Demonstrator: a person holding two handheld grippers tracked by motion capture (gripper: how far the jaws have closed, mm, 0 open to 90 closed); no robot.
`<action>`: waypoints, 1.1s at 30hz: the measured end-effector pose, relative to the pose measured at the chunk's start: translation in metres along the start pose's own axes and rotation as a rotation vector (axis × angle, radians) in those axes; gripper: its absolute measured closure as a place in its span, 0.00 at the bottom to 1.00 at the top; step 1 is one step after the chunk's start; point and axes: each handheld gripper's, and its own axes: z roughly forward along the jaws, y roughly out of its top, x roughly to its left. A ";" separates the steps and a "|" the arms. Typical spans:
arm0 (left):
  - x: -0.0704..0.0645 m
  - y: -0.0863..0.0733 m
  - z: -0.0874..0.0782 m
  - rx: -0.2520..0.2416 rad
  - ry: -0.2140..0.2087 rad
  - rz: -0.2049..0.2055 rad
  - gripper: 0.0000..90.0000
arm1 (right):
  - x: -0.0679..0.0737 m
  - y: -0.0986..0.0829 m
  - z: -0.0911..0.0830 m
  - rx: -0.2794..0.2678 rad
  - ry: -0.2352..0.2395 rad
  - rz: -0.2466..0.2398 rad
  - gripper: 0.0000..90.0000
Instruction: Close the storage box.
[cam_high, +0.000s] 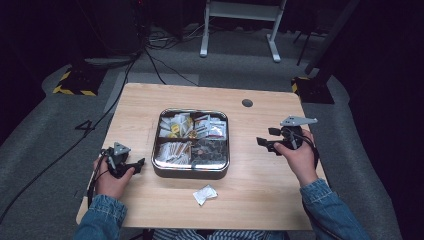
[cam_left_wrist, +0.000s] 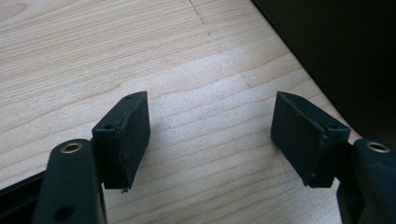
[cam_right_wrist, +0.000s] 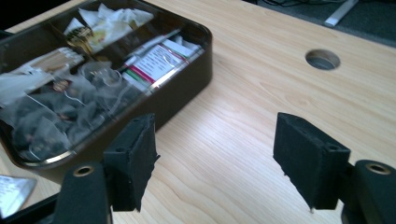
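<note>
From the high view, a metal tin (cam_high: 190, 145) sits mid-table (cam_high: 260, 195), split into four compartments stuffed with sachets and tea bags, and one white packet (cam_high: 205, 194) lies loose on the wood just in front of it, toward the person. The left gripper (cam_high: 134, 165) rests on the table just left of the tin, pointing at its near corner, while the right gripper (cam_high: 263, 144) hangs off to the tin's right, well apart from the packet. Neither one is carrying anything. Over to the left gripper view: the left gripper (cam_left_wrist: 211, 135) is spread wide, nothing between the jaws, bare wood beneath and the dark table edge running off at the right. No packet here, no tin. Now the right gripper view: the right gripper (cam_right_wrist: 212, 161) is also released, jaws wide apart and empty, with the tin (cam_right_wrist: 187, 88) just ahead to the left, its tea bags (cam_right_wrist: 56, 116) and red-striped sachets (cam_right_wrist: 159, 60) in plain sight, a round cable hole (cam_right_wrist: 322, 59) beyond, and a sliver of the packet (cam_right_wrist: 14, 193) at the bottom left corner. My read: the tin looks well filled, and that stray packet seems the one piece left to put away. It is untouched so far, so the pick-up and the drop into a compartment are both ahead.
</note>
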 end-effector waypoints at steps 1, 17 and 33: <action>0.000 0.000 0.000 0.000 0.000 0.000 0.32 | -0.003 -0.003 -0.001 -0.001 -0.004 0.002 0.34; 0.000 0.000 0.000 0.000 0.000 0.000 0.32 | -0.033 -0.059 -0.001 0.013 -0.030 0.041 0.25; 0.000 0.000 0.000 0.001 0.000 0.000 0.32 | -0.046 -0.098 0.011 0.058 -0.046 0.066 0.23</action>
